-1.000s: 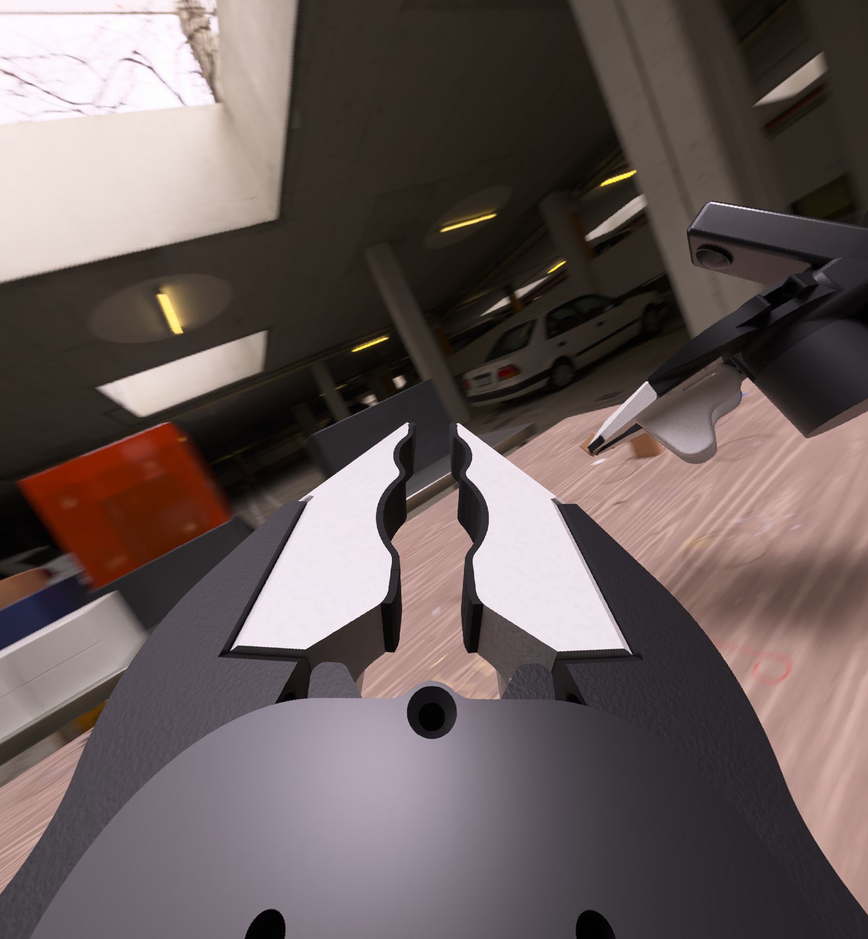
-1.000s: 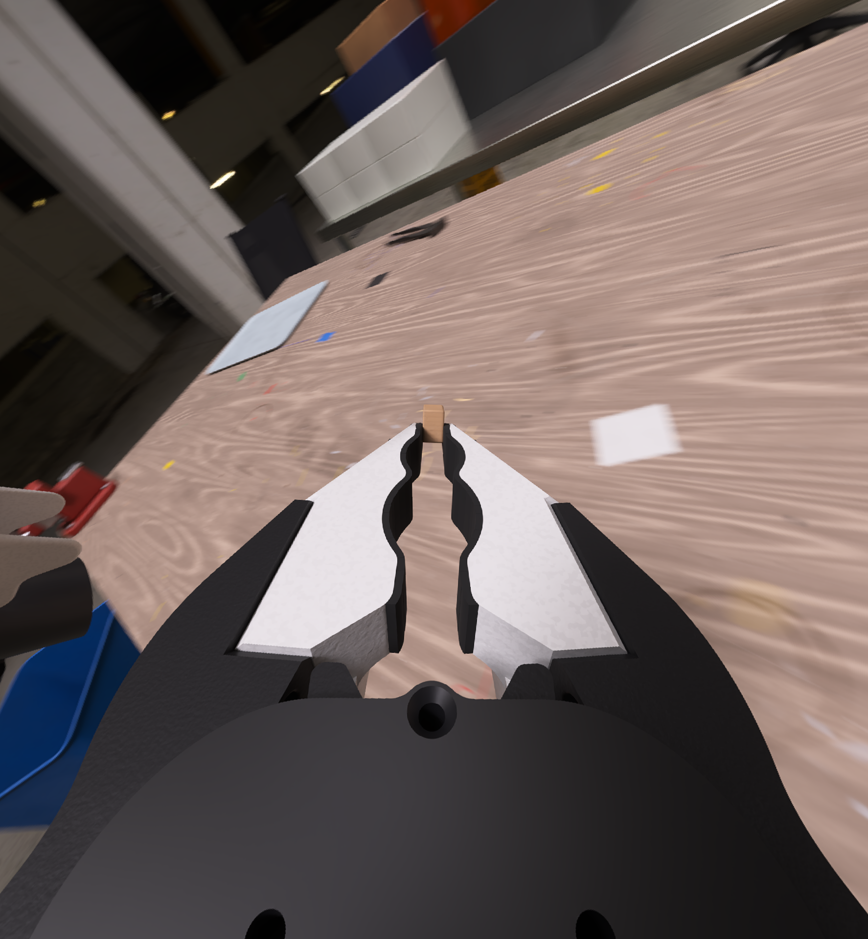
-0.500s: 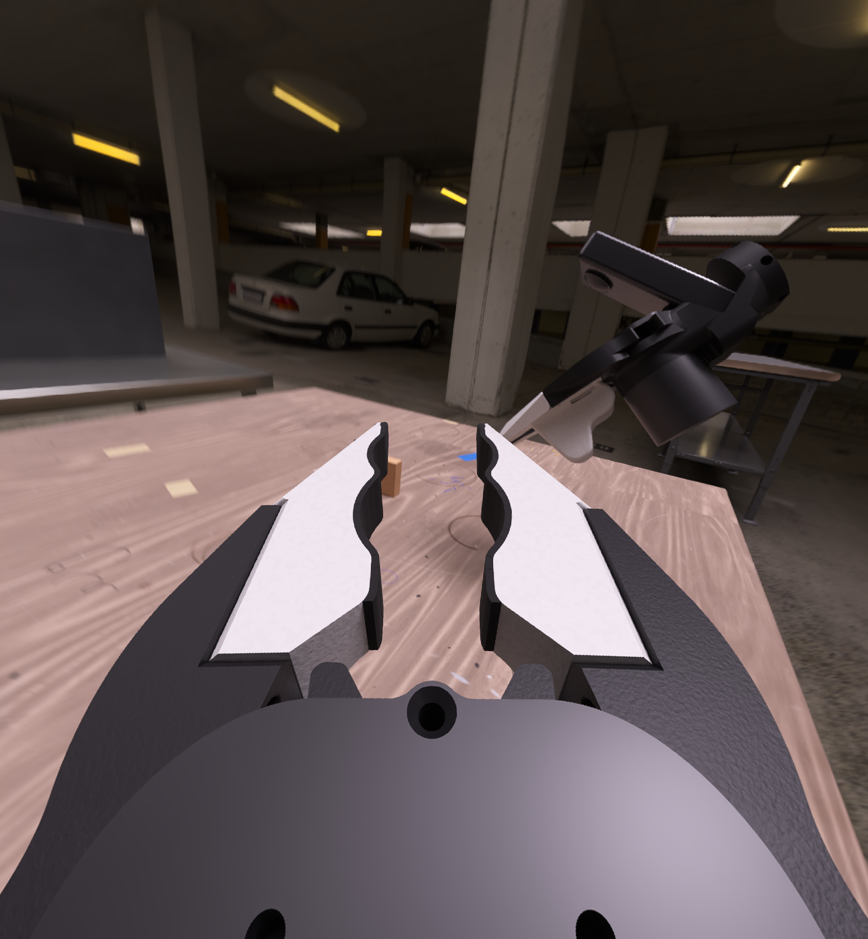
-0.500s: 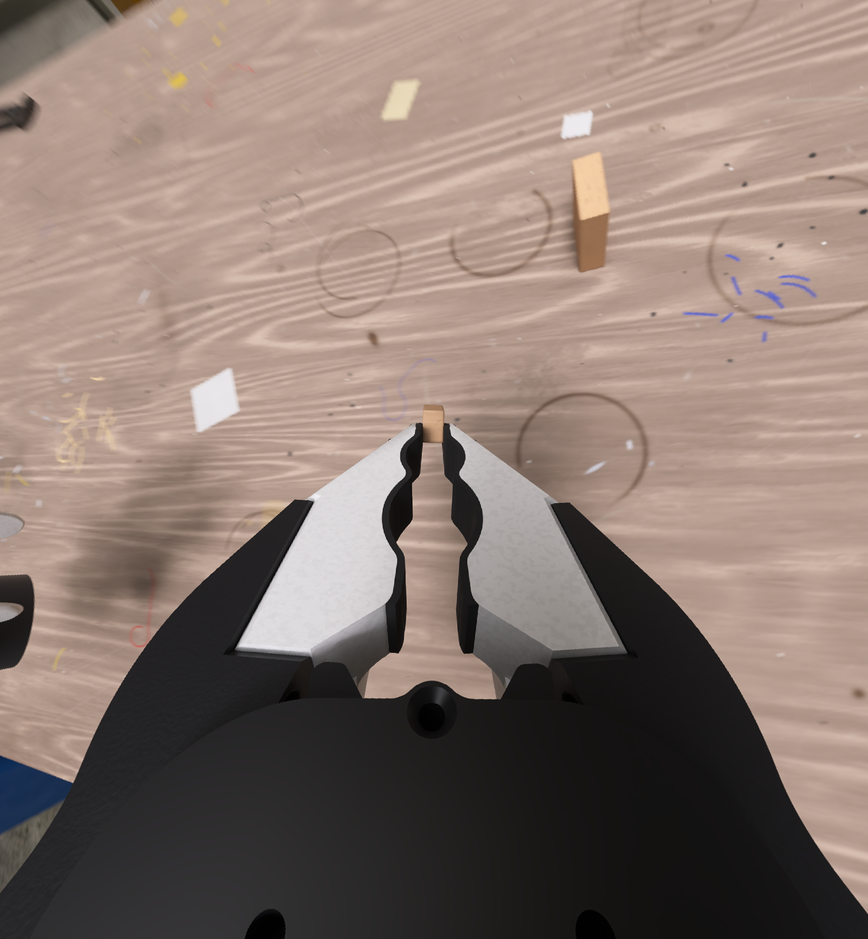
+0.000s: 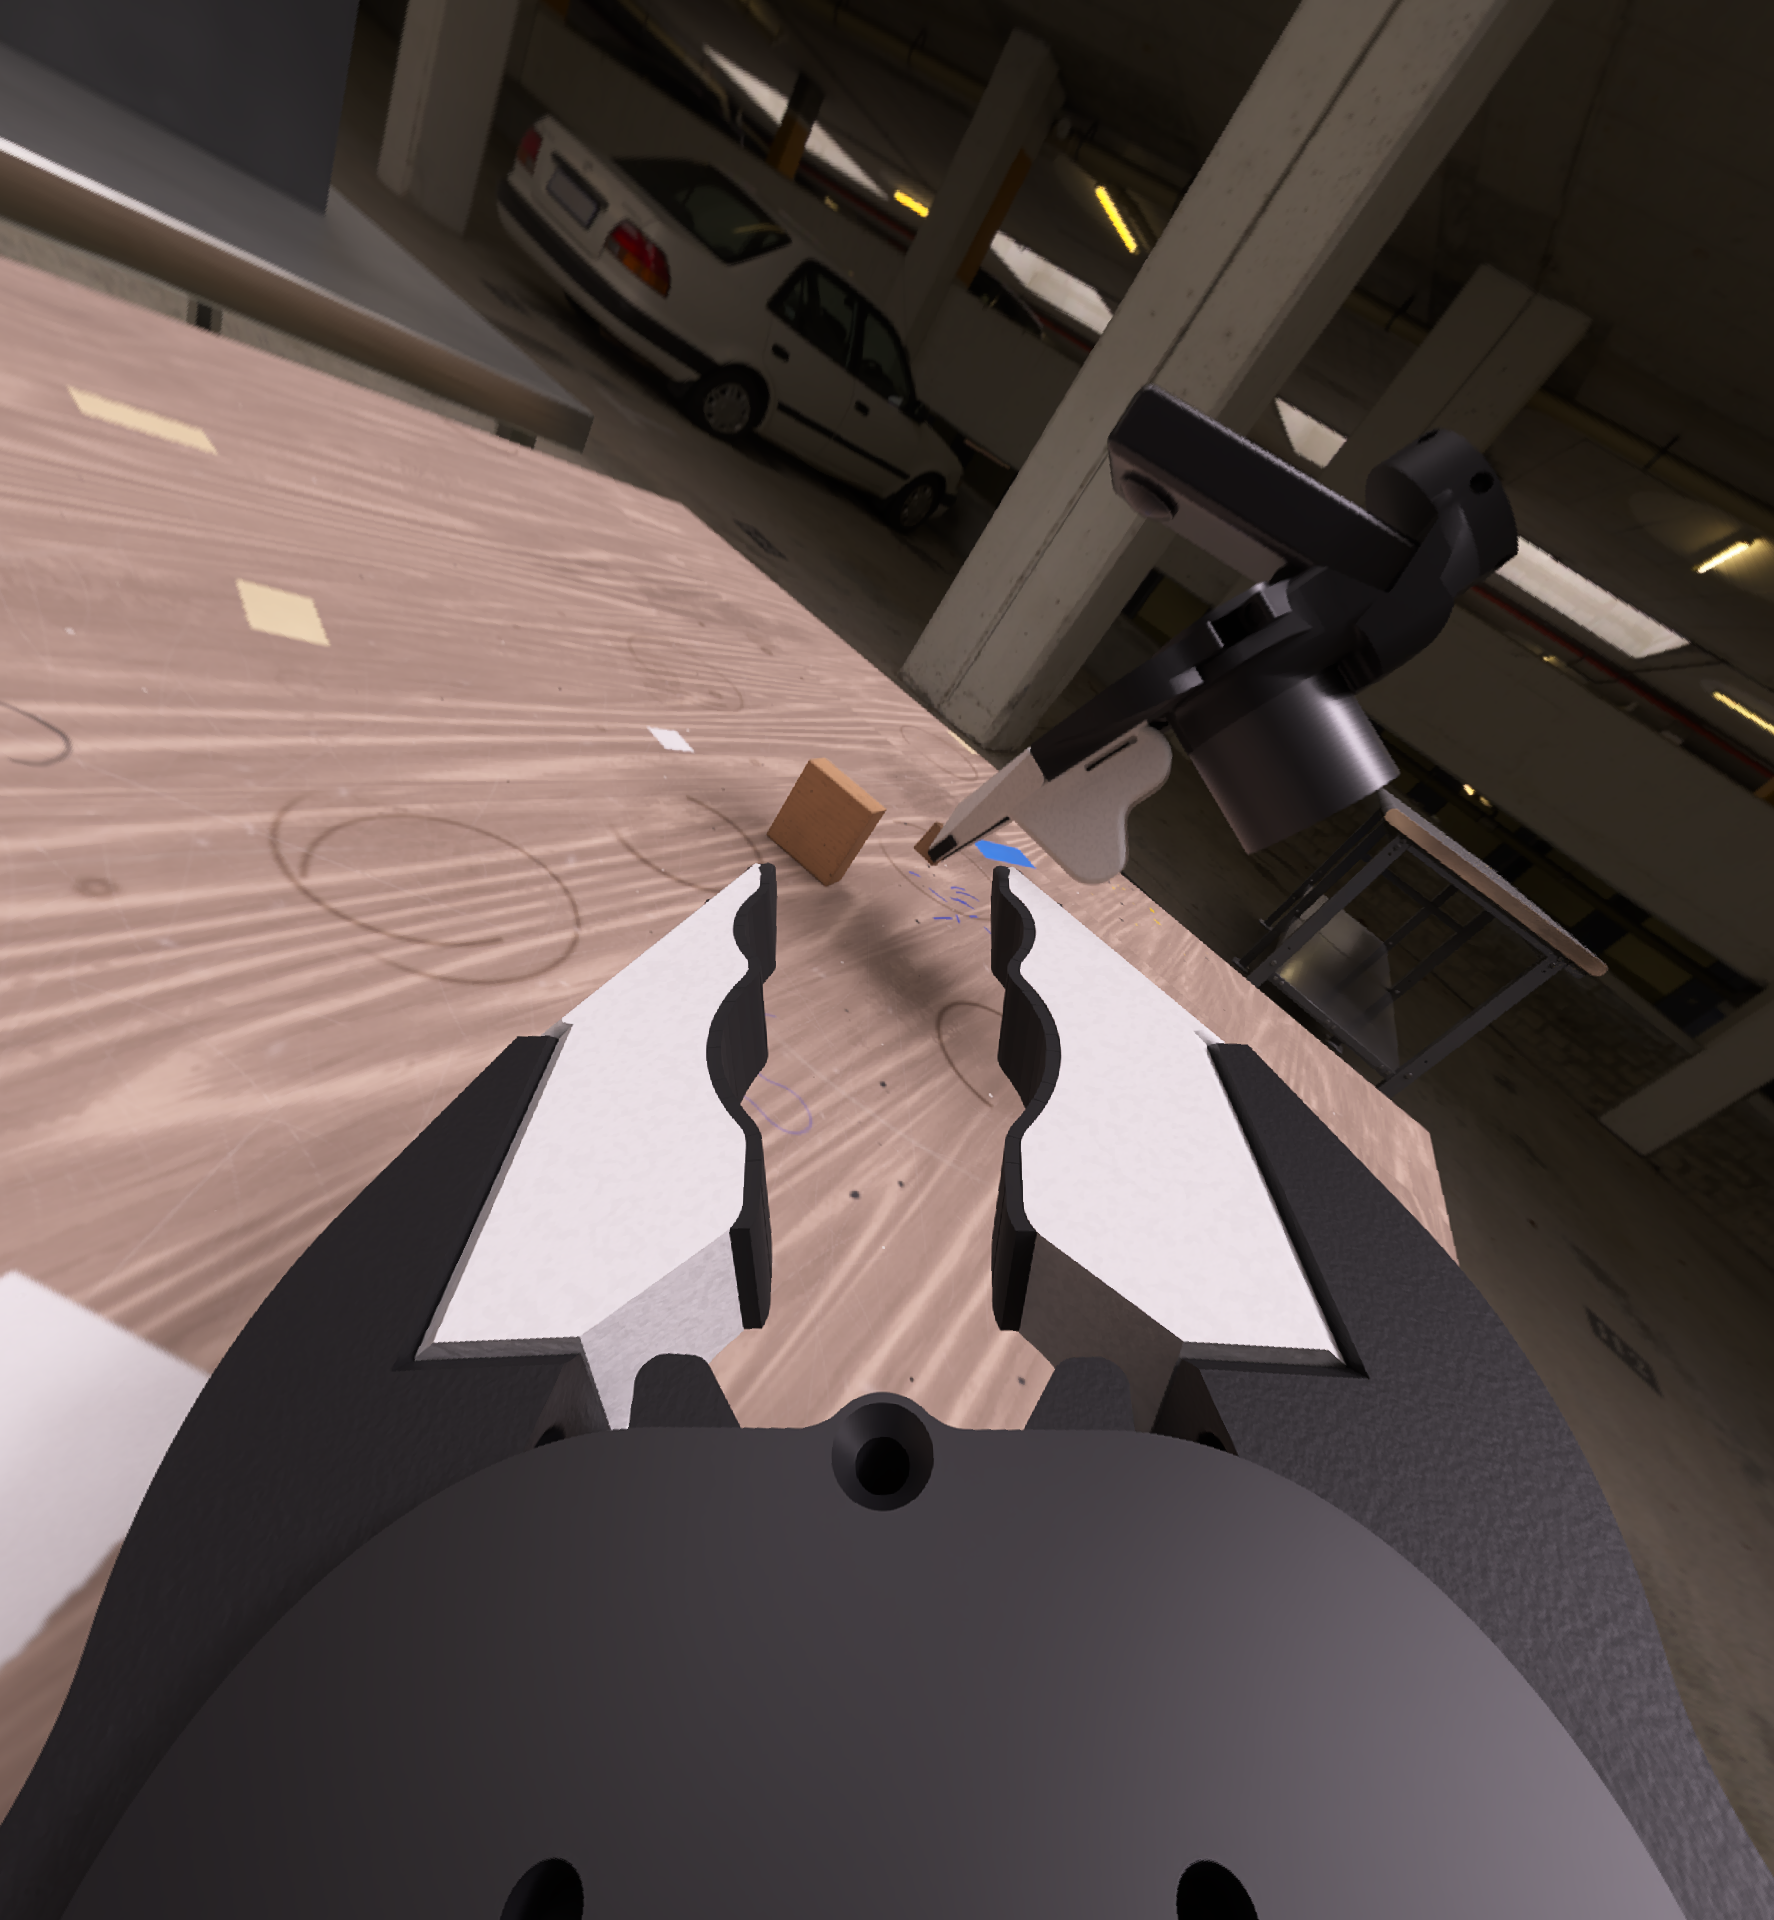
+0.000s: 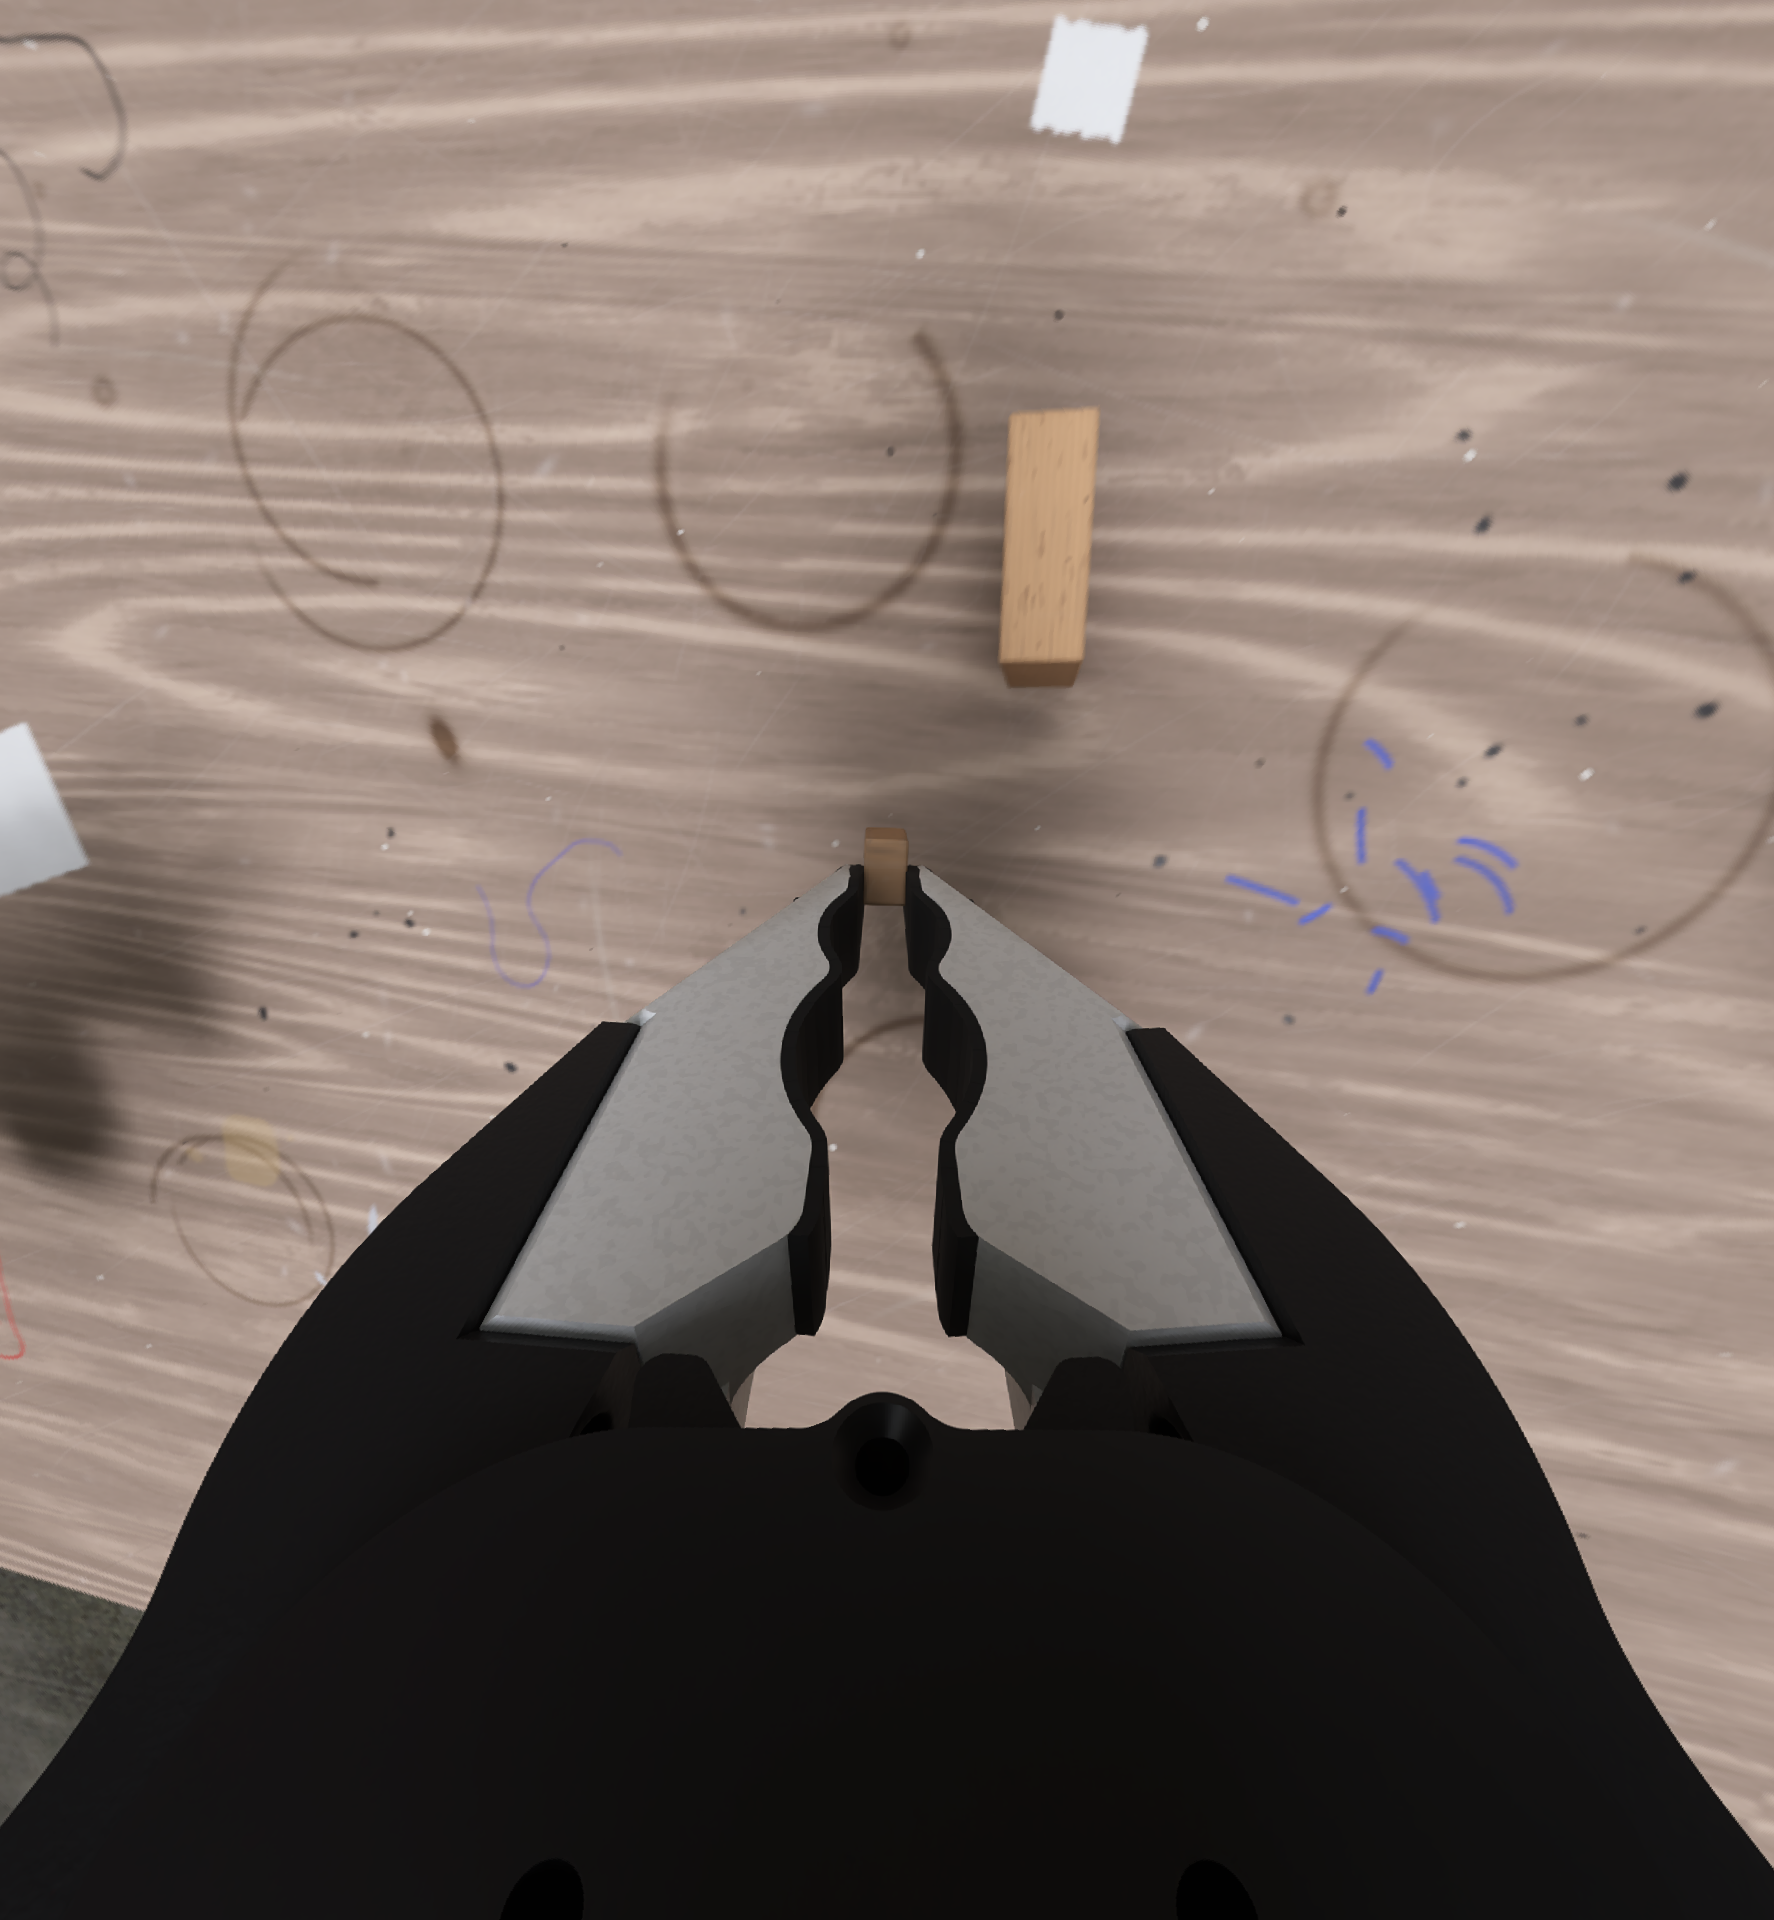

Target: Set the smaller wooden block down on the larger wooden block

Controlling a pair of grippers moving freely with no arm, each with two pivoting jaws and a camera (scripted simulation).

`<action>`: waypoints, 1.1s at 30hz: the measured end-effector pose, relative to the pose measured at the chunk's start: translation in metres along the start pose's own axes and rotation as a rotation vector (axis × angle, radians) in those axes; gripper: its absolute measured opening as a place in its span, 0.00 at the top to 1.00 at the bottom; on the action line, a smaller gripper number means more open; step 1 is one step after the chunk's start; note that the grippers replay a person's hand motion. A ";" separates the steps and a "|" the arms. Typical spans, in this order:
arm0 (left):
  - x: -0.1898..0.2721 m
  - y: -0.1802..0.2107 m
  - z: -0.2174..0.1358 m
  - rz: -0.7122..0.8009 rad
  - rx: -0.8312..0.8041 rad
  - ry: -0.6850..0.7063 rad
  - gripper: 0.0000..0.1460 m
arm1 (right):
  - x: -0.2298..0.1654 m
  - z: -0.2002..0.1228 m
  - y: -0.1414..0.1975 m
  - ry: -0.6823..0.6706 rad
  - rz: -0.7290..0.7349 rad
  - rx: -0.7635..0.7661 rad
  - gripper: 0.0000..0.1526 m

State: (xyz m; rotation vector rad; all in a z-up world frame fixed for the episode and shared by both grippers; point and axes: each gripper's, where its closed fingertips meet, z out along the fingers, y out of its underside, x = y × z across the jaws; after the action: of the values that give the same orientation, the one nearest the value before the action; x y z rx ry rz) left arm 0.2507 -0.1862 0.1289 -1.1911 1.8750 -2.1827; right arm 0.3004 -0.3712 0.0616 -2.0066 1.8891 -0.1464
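The larger wooden block stands on its narrow edge on the wooden table, above and to the right of my right gripper's tips. It also shows in the left wrist view. My right gripper is shut on the smaller wooden block, held above the table short of the larger block. In the left wrist view the right gripper hangs just right of the larger block with the smaller block at its tips. My left gripper is open and empty, pointing at the larger block from nearer.
The table bears ring stains, blue scribbles and white paper scraps. Its near edge shows at the lower left. In the left wrist view the table's right edge drops off; a white car and pillars stand beyond.
My right gripper has swung to look straight down and come closer to the larger block, still holding the smaller block. My left gripper has opened wider and tilted, nearer the larger block.
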 end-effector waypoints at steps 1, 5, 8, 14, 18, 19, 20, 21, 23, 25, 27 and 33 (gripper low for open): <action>-0.003 0.002 0.003 -0.017 -0.011 -0.003 0.72 | 0.003 0.001 -0.004 0.013 -0.007 -0.016 0.95; -0.016 0.017 0.013 -0.125 -0.078 -0.015 0.72 | 0.015 0.007 -0.014 0.066 -0.034 -0.072 0.95; -0.022 0.022 0.019 -0.133 -0.085 -0.020 0.72 | 0.019 0.012 -0.023 0.102 -0.055 -0.094 0.95; -0.036 0.018 0.030 -0.164 -0.089 -0.033 0.73 | 0.024 0.018 -0.045 0.132 -0.065 -0.090 0.95; -0.041 0.015 0.036 -0.169 -0.087 -0.022 0.73 | 0.027 0.022 -0.051 0.135 -0.053 -0.091 0.95; -0.042 0.015 0.036 -0.164 -0.088 -0.021 0.73 | 0.027 0.022 -0.052 0.133 -0.051 -0.090 0.95; -0.042 0.015 0.037 -0.157 -0.090 -0.021 0.73 | 0.027 0.022 -0.053 0.132 -0.049 -0.087 0.95; -0.042 0.014 0.037 -0.160 -0.091 -0.016 0.73 | 0.028 0.022 -0.053 0.131 -0.049 -0.082 0.95; -0.042 0.014 0.037 -0.148 -0.096 -0.008 0.72 | 0.028 0.022 -0.053 0.127 -0.048 -0.075 0.95; -0.041 0.013 0.036 -0.152 -0.101 0.017 0.72 | 0.028 0.022 -0.054 0.118 -0.036 -0.061 0.95; -0.038 0.010 0.033 -0.150 -0.110 0.069 0.68 | 0.024 0.018 -0.059 0.085 -0.018 -0.006 0.88; -0.020 -0.008 -0.002 0.010 -0.076 0.115 0.63 | 0.017 -0.030 -0.071 0.137 -0.066 0.209 0.66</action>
State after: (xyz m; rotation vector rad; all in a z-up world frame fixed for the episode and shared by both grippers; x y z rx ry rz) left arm 0.2671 -0.1730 0.1258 -1.0856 2.0203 -2.2392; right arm 0.3585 -0.3925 0.1100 -1.9598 1.8043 -0.4898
